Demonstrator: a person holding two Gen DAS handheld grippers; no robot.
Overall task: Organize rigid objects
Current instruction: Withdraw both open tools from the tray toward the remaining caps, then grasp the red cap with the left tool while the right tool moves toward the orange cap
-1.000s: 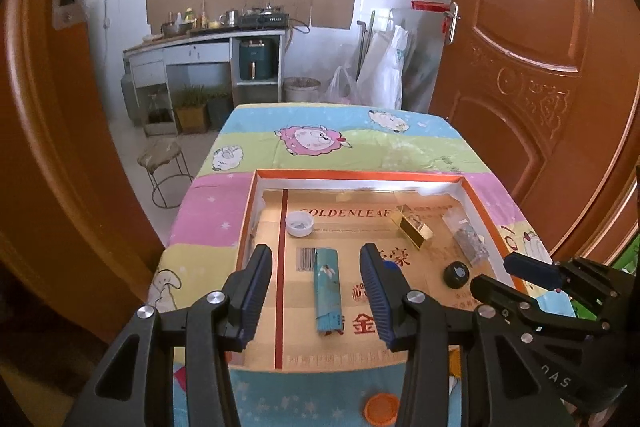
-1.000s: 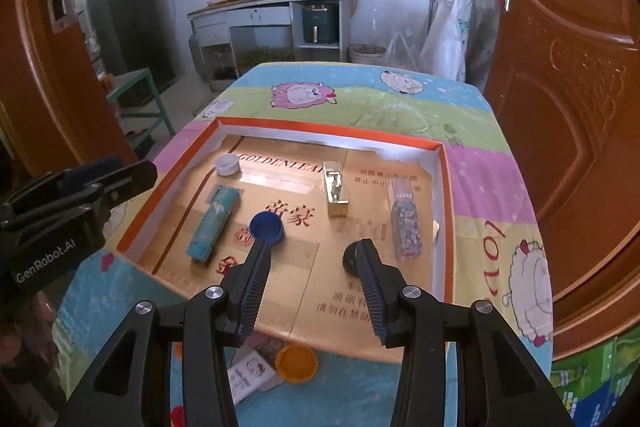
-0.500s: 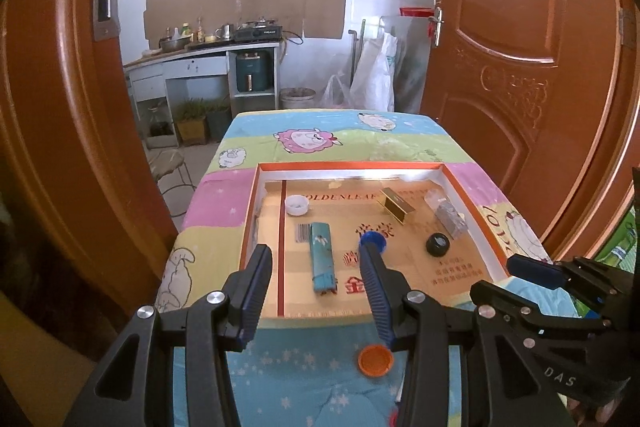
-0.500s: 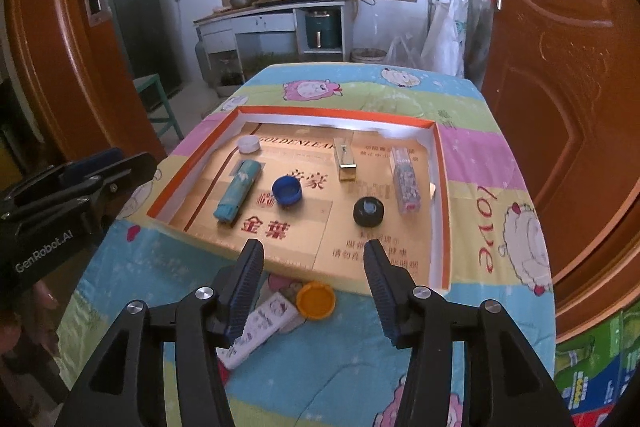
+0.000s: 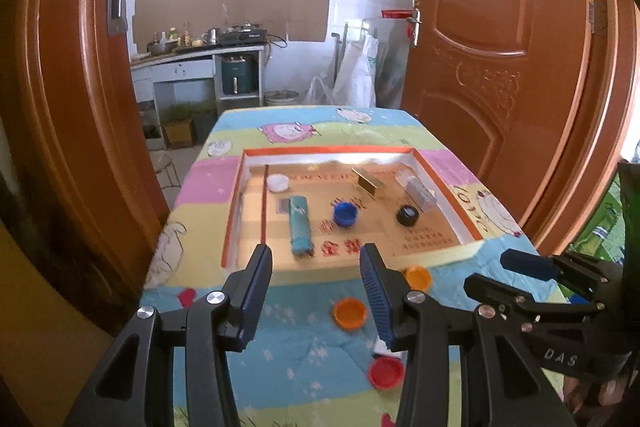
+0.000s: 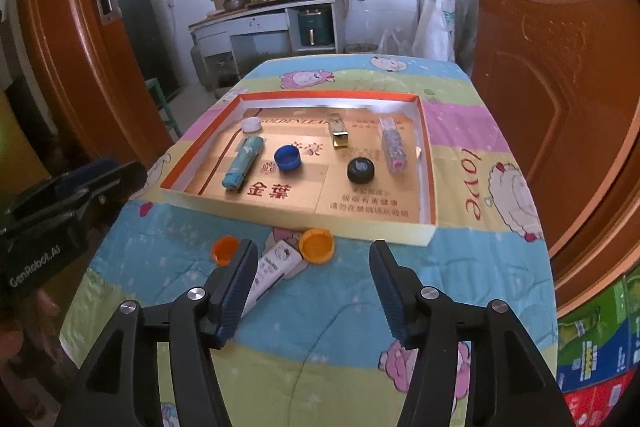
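A shallow orange-rimmed cardboard tray (image 6: 328, 95) lies on the table. Inside it are a white cap (image 6: 252, 125), a teal tube (image 6: 244, 166), a blue cap (image 6: 287, 158), a gold box (image 6: 339, 133), a black cap (image 6: 361, 170) and a clear patterned box (image 6: 394, 145). In front of the tray lie two orange caps (image 6: 224, 249) (image 6: 317, 245), a white tube (image 6: 276, 267) and a red cap (image 5: 386, 373). My right gripper (image 6: 313, 255) hovers over the tube, its jaws opening and empty. My left gripper (image 5: 316, 259) is open and empty above the tray's near edge.
A cartoon-print cloth (image 6: 472, 267) covers the table. Brown doors (image 5: 500, 67) stand close on both sides. A kitchen counter (image 6: 272, 15) lies beyond the far end. Coloured cartons (image 6: 600, 347) sit on the floor at the right.
Both grippers have drawn back from the tray toward the table's near end. The loose caps and the white tube have come into view. The right jaws have spread wider.
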